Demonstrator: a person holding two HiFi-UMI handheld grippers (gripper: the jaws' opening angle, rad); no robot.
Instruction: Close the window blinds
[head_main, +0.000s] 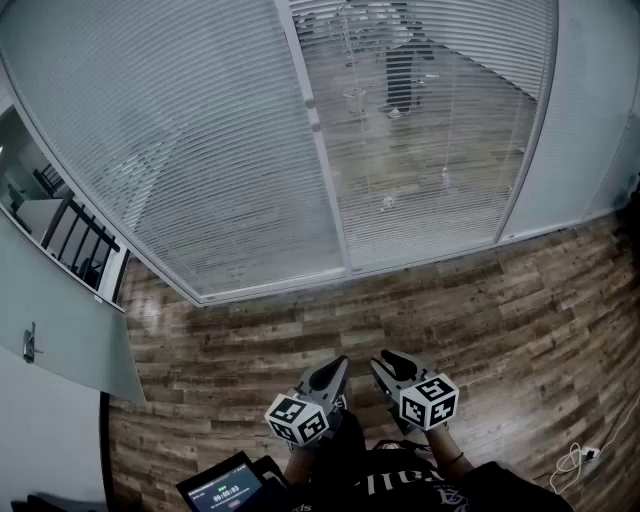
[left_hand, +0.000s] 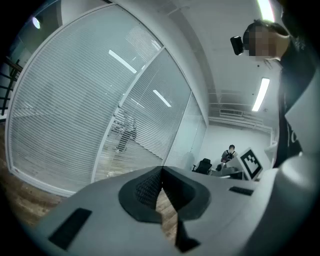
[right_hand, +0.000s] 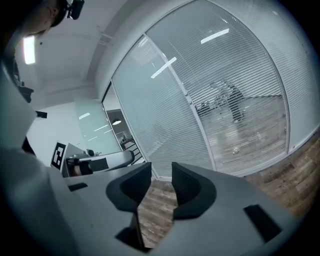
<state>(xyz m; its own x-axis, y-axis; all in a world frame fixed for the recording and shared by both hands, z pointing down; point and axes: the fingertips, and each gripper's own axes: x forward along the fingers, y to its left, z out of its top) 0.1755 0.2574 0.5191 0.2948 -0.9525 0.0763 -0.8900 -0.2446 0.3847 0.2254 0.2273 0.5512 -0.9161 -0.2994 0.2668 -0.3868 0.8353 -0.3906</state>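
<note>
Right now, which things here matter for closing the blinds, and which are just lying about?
For the job: white slatted blinds, right-hand section, see-through; left gripper, shut; right gripper, open.
Lying about: loose white cable; dark tablet with lit screen.

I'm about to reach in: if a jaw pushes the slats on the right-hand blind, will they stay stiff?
Probably not: the slats look very thin and closely stacked, so they should flex and sway rather than resist. They likely weigh little for their span, and strips that thin could kink under a hard push.
</note>
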